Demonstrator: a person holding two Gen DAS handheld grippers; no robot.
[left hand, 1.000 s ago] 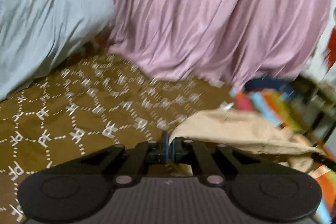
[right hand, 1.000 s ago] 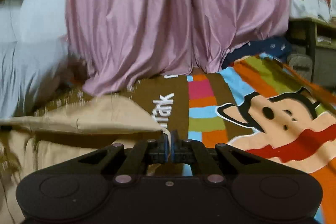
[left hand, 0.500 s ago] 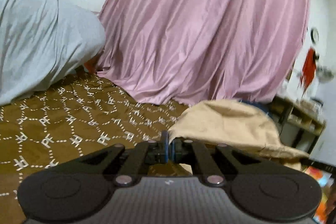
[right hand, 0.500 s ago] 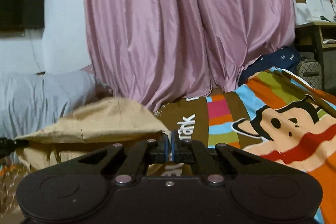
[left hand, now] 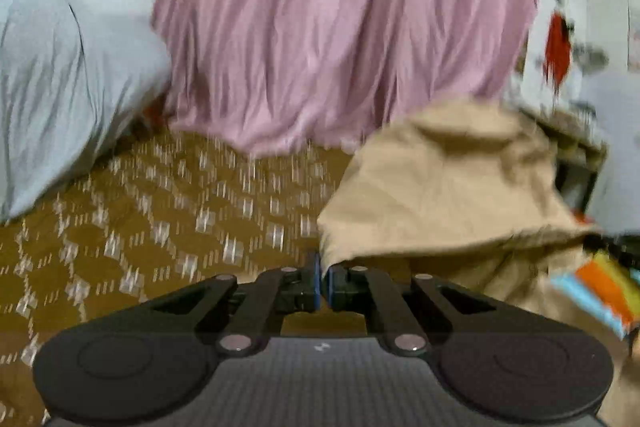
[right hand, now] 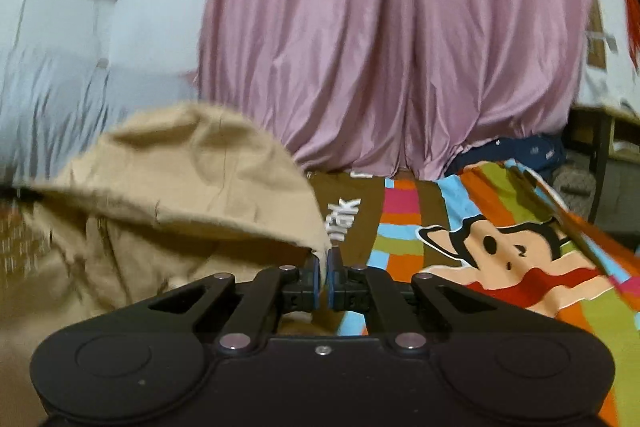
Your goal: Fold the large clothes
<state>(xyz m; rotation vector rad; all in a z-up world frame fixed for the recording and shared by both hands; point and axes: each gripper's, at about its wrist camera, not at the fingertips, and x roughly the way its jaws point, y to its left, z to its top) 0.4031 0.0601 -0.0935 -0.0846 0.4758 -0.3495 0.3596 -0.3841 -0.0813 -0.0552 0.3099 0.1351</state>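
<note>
A large beige garment (left hand: 448, 187) is held up off the bed between my two grippers and billows upward. My left gripper (left hand: 323, 269) is shut on one corner of it, the cloth spreading to the right. In the right wrist view the same beige garment (right hand: 188, 179) spreads to the left, and my right gripper (right hand: 323, 265) is shut on its other corner. The lower part of the garment hangs down below the held edge, partly hidden by the gripper bodies.
A brown patterned bedspread (left hand: 132, 227) lies under the left side. A colourful striped cartoon blanket (right hand: 500, 243) covers the right side. A pink curtain (right hand: 392, 47) hangs behind, a grey pillow (left hand: 44, 87) at the left, and a shelf unit (left hand: 580, 163) at the right.
Both grippers have lifted, keeping hold of the garment. The beige cloth has risen from a low flat sheet into a taller billowed hump, and both views now blur with motion.
</note>
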